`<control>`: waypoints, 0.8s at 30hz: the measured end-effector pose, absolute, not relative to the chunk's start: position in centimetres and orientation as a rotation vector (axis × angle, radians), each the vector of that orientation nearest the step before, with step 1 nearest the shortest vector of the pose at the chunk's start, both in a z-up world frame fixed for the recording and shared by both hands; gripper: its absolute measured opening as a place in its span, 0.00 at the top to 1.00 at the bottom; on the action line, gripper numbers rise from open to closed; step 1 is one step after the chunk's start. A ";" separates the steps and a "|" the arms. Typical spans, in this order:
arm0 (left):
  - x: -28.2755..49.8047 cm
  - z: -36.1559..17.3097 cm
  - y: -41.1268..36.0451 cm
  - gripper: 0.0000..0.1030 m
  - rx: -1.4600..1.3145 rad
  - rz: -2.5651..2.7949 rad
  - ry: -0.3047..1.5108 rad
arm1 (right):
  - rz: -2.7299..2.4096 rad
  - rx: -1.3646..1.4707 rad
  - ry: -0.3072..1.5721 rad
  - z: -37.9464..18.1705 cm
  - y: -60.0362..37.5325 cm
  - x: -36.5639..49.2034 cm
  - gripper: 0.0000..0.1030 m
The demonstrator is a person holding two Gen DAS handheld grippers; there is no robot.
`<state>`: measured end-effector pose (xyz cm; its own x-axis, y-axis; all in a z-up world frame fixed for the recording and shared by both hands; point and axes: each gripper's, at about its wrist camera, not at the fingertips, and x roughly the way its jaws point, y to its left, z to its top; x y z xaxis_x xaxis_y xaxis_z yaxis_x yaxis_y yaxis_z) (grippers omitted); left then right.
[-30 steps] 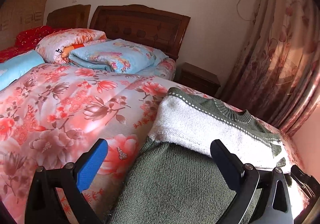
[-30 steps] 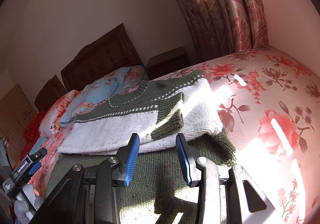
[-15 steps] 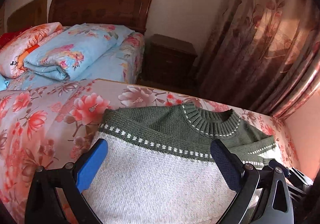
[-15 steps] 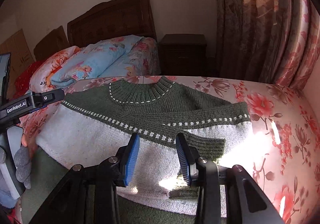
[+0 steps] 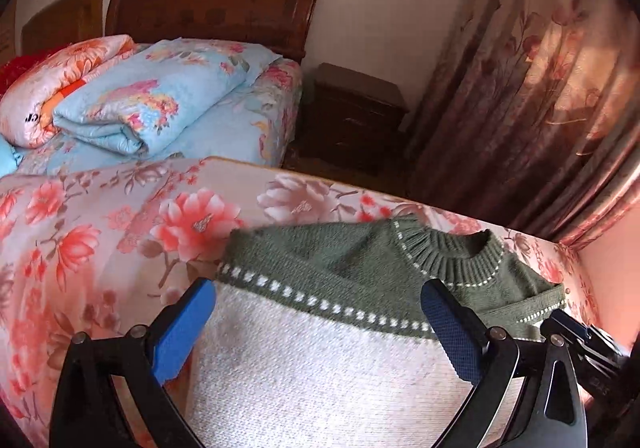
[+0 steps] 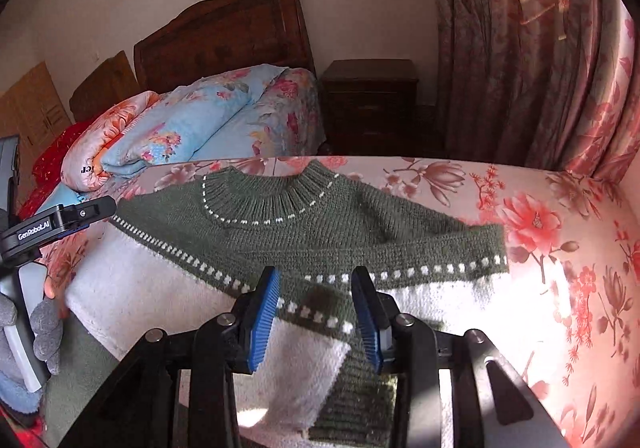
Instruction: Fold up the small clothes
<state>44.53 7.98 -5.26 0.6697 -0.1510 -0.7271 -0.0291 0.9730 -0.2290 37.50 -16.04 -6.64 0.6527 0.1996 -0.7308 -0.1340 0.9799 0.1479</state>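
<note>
Right wrist view: the green and white knitted sweater (image 6: 304, 232) lies across the middle of the frame on the pink floral bedspread (image 6: 560, 288), ribbed collar toward the top, one sleeve folded across the white chest panel toward lower centre. The right gripper (image 6: 316, 312) hangs over that sleeve with its blue pads parted and nothing pressed between them; whether the tips touch the wool cannot be told. At the left edge the left gripper (image 6: 56, 224) shows, carried by a grey-gloved hand (image 6: 36, 332).

From the left wrist view, the sweater (image 5: 328, 288) fills the lower centre, and the left gripper (image 5: 316, 312) stands with its jaws spread wide over the white panel, holding nothing.

By its look the knit is soft, thick and light, limp rather than stiff, and likely to stretch or drag if pulled by one corner. Its rough surface should give the pads good purchase. Sensible holds would be the two shoulder edges beside the collar, or the doubled sleeve fold, pinching through both layers.
</note>
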 end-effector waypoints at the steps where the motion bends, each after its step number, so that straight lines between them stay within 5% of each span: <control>1: 44.9 -5.1 7.4 0.00 -0.217 -0.091 0.844 | 0.187 0.069 0.843 -6.5 -15.8 38.2 0.63; 5: 47.4 -8.7 5.8 0.00 -0.120 -0.051 0.991 | 0.135 0.049 0.983 -9.1 -15.8 41.3 0.62; 8: 46.6 -9.4 4.6 0.00 0.055 -0.004 0.968 | 0.122 0.039 0.958 -8.9 -15.8 40.8 0.63; 15: 36.5 -4.5 7.1 0.00 -0.130 -0.053 0.720 | 0.160 0.021 0.818 -5.7 -13.5 34.7 0.63; 24: 33.8 -8.8 4.5 0.00 0.020 -0.054 0.864 | 0.125 -0.004 0.914 -8.5 -11.4 31.7 0.63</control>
<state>33.79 4.52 -8.80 0.6480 -0.0395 -0.7606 0.0553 0.9985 -0.0047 31.65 -11.37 -8.54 0.6035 0.1066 -0.7902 -0.1098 0.9927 0.0500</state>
